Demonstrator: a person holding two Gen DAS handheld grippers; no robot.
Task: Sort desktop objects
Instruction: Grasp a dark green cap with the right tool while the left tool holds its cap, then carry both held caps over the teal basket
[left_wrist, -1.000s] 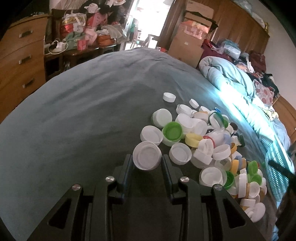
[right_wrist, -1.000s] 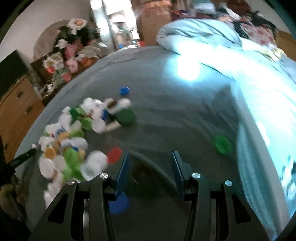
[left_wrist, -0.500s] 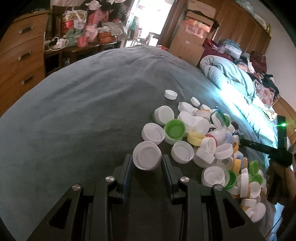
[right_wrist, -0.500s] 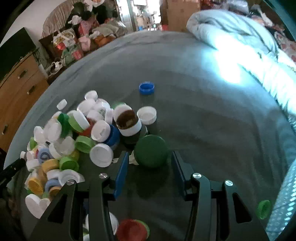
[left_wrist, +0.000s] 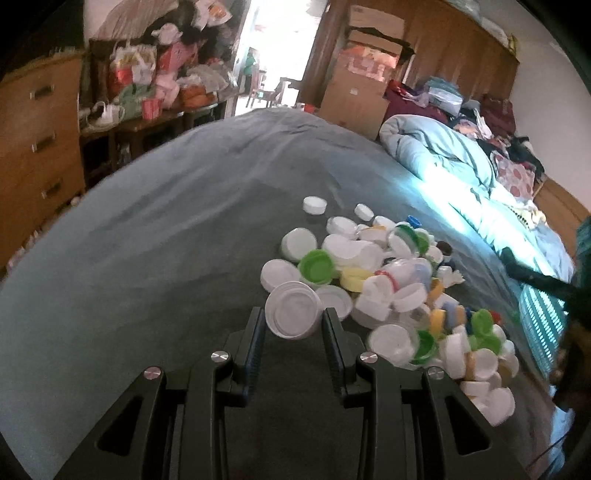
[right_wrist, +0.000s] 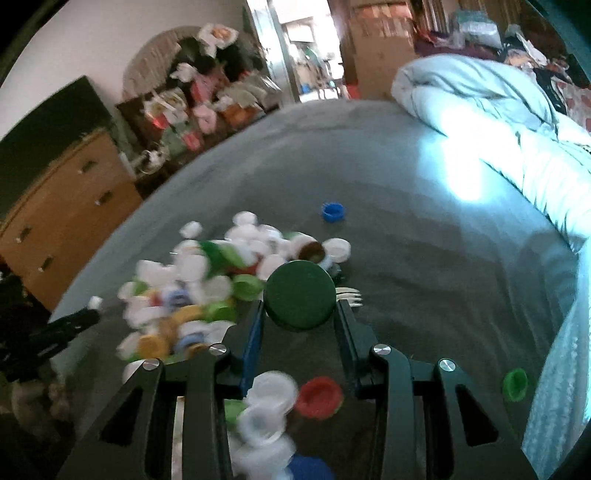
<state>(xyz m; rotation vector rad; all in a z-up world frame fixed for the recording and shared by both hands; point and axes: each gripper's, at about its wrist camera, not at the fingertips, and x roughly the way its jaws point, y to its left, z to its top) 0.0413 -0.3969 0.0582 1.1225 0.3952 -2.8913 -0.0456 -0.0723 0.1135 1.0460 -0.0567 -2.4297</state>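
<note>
A heap of plastic bottle caps (left_wrist: 391, 280), mostly white with green, yellow and blue ones, lies on a grey-green bedspread (left_wrist: 155, 258). My left gripper (left_wrist: 294, 317) is shut on a large white cap (left_wrist: 293, 309) and holds it tilted above the spread at the heap's near left edge. My right gripper (right_wrist: 299, 308) is shut on a large dark green cap (right_wrist: 300, 299), lifted above the heap (right_wrist: 207, 280). A blue cap (right_wrist: 333, 211) lies alone beyond the heap, and a green cap (right_wrist: 515, 384) lies alone at the right.
A rolled light-blue duvet (left_wrist: 454, 162) runs along the bed's right side. A wooden dresser (left_wrist: 37, 147) and a cluttered side table (left_wrist: 155, 99) stand at the left, cardboard boxes (left_wrist: 358, 88) at the back. Red (right_wrist: 319, 397) and white caps lie under my right gripper.
Both grippers have risen from the bedspread with their caps, the left with the white one, the right with the dark green one. The right gripper closed on its cap in the last half second.
</note>
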